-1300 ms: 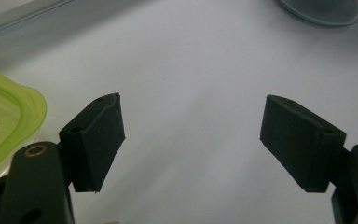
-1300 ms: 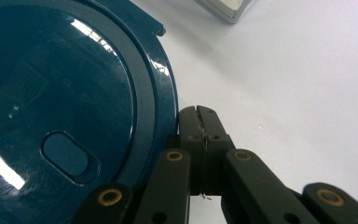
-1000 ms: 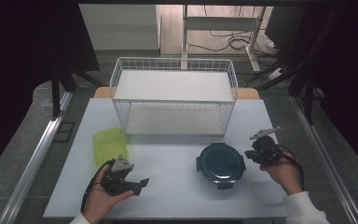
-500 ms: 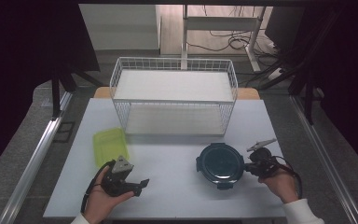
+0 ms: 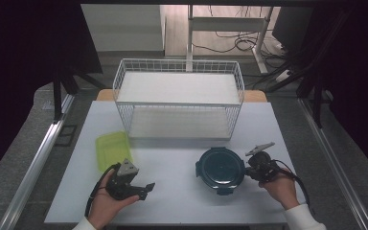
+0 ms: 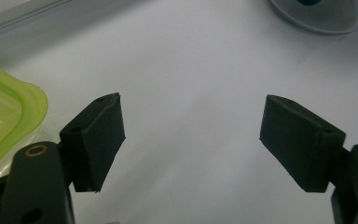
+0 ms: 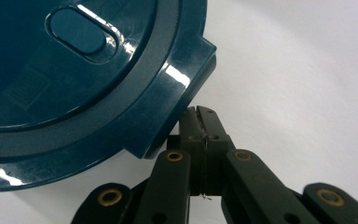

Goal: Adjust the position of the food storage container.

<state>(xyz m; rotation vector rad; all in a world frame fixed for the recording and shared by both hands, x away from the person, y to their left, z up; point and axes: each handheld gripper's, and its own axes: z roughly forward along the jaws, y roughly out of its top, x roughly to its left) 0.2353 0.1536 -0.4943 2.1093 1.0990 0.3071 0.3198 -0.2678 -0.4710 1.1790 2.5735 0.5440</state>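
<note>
Beyond my grippers I see grey floor (image 5: 38,110), a white-legged desk frame (image 5: 230,24), tangled cables (image 5: 230,45), and dark drapes (image 5: 24,43) either side.

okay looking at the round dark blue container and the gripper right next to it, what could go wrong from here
The right hand-held gripper is shut with its tips under a latch tab of the round container; a push might slide the container across the table instead of lifting the tab. The left hand-held gripper is open and off it, so nothing braces it.
</note>
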